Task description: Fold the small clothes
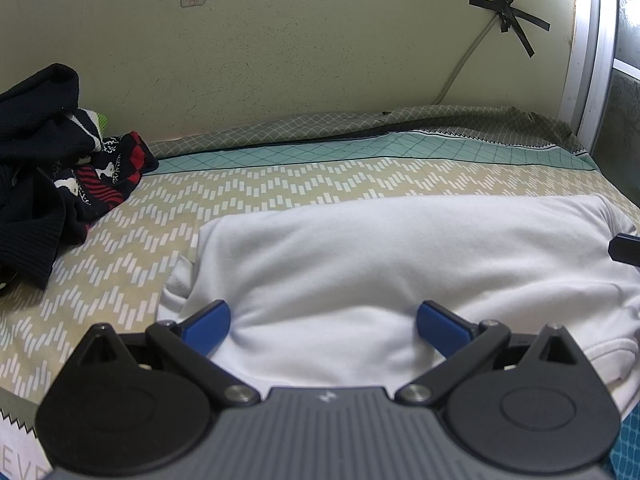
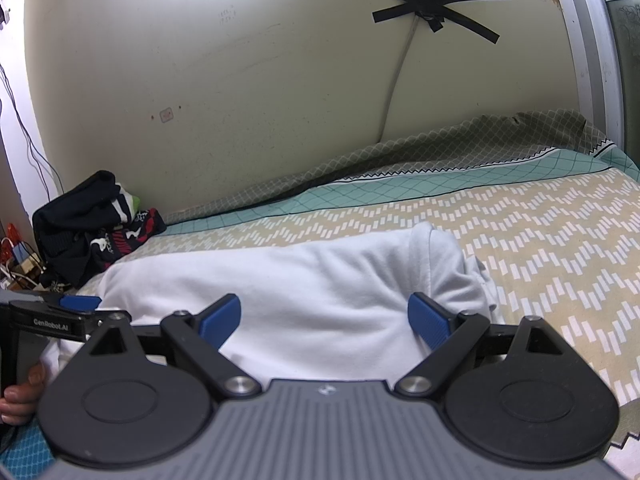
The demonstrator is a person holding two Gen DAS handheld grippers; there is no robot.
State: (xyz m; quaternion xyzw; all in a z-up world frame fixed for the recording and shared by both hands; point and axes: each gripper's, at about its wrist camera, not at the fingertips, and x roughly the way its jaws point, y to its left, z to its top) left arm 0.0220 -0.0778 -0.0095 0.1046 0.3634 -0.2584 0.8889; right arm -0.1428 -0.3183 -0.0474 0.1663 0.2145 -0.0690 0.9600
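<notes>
Left wrist view shows the white garment (image 1: 380, 264) lying partly folded on the patterned bedspread (image 1: 280, 184); left gripper (image 1: 323, 322) and right gripper (image 2: 324, 318) gape wide, empty; next probably pinching an edge to fold again.

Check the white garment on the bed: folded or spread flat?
Folded. The white garment lies as a compact, doubled-over bundle on the bedsheet, with layered edges showing at its left side. How many folds, cannot tell.
</notes>
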